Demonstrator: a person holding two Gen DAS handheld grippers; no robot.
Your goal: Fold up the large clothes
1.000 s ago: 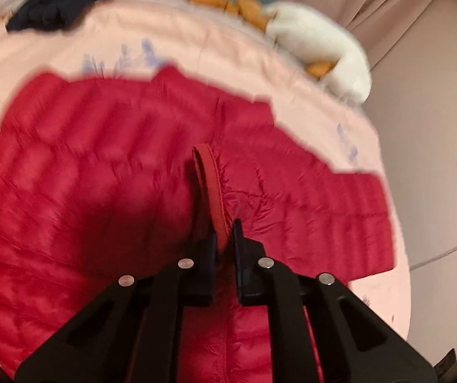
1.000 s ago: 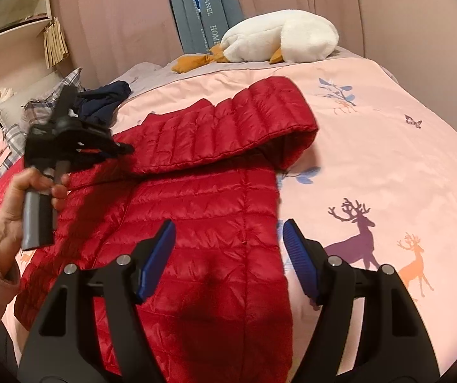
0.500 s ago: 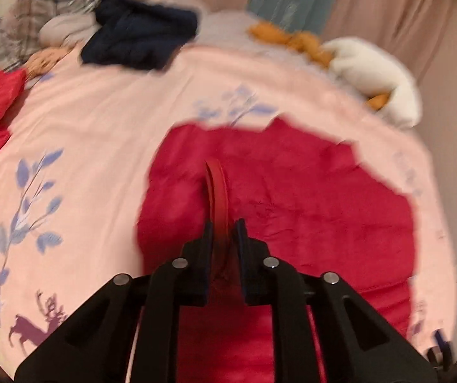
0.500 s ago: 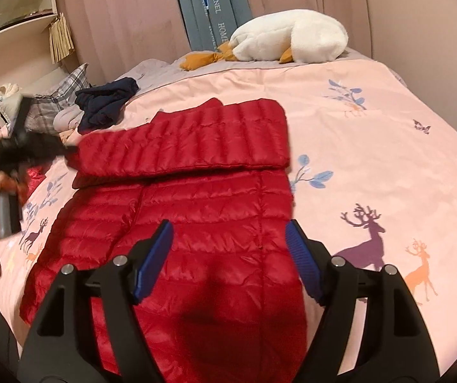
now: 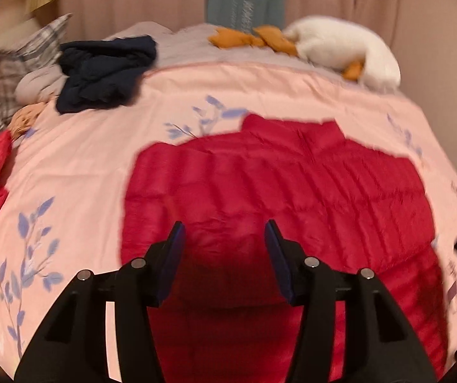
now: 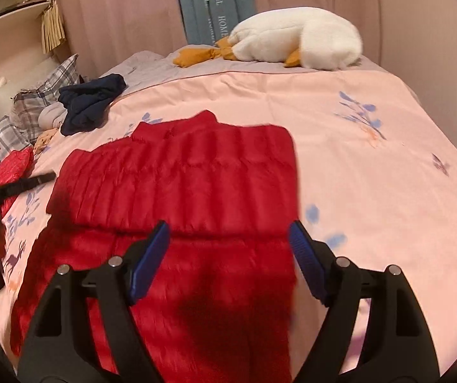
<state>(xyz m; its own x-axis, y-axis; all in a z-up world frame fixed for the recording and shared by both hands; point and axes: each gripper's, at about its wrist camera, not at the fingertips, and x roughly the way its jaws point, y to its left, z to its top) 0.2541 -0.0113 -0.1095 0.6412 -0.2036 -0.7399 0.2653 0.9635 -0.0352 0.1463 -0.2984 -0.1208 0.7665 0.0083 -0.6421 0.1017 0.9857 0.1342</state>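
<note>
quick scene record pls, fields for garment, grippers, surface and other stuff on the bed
garment: red puffer jacket, lying flat, sleeves folded across the body
left gripper: open, jaws just opened, nothing between them, above the jacket
right gripper: open, empty, above the jacket
surface: pink printed bedspread
other: navy clothes, white plush goose, plaid pillow

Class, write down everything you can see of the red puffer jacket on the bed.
The red puffer jacket is glossy, quilted in narrow stitched channels, with a short stand-up collar at its far end. It lies flat on the pink printed bedspread, a sleeve folded across the body, leaving a crosswise edge. Neither gripper touches it; both hang open above its near part.
</note>
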